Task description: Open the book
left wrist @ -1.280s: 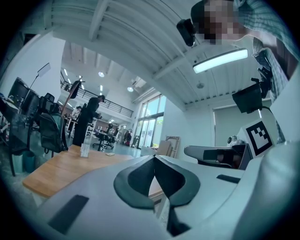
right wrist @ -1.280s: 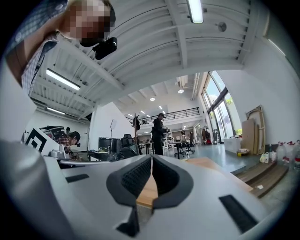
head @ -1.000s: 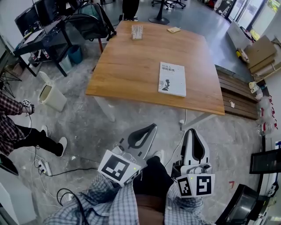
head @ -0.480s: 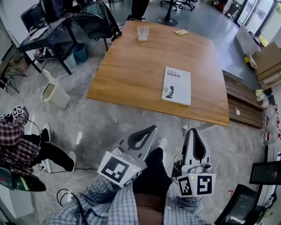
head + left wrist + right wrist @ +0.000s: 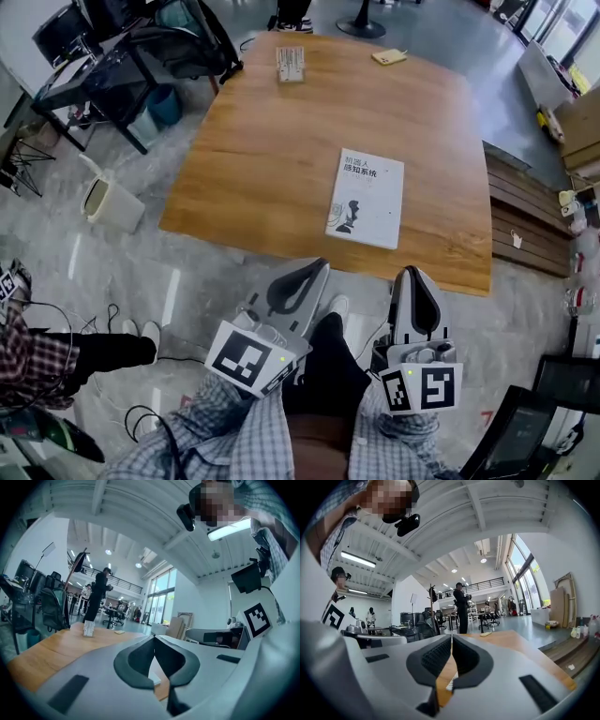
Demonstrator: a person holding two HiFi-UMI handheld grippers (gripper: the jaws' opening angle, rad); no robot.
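The book [image 5: 367,198] lies shut, cover up, on the near right part of the wooden table [image 5: 253,159], close to its near edge and well apart from both grippers. It sits farther away than the two tips and roughly between the lines along which they point. The left gripper [image 5: 317,268] is held over the floor just short of the table's near edge, slanting toward the far right. The right gripper [image 5: 415,273] points almost straight away from us, and its tip meets that edge in the head view. We cannot tell how high either one is above the floor. In the left gripper view the left gripper [image 5: 153,638] has its jaws together at the tips with nothing between them, and only a pale sliver of the book [image 5: 153,673] shows through the hollow behind the pads. The right gripper [image 5: 451,636] is likewise closed on nothing, with tabletop and a thin white edge seen through its hollow. Our hands are hidden behind the marker cubes [image 5: 251,356], so only plaid sleeves [image 5: 225,431] show, drawn in close to the body. The cover print is too small to read. A person [image 5: 37,347] at the left is cut off by the frame.
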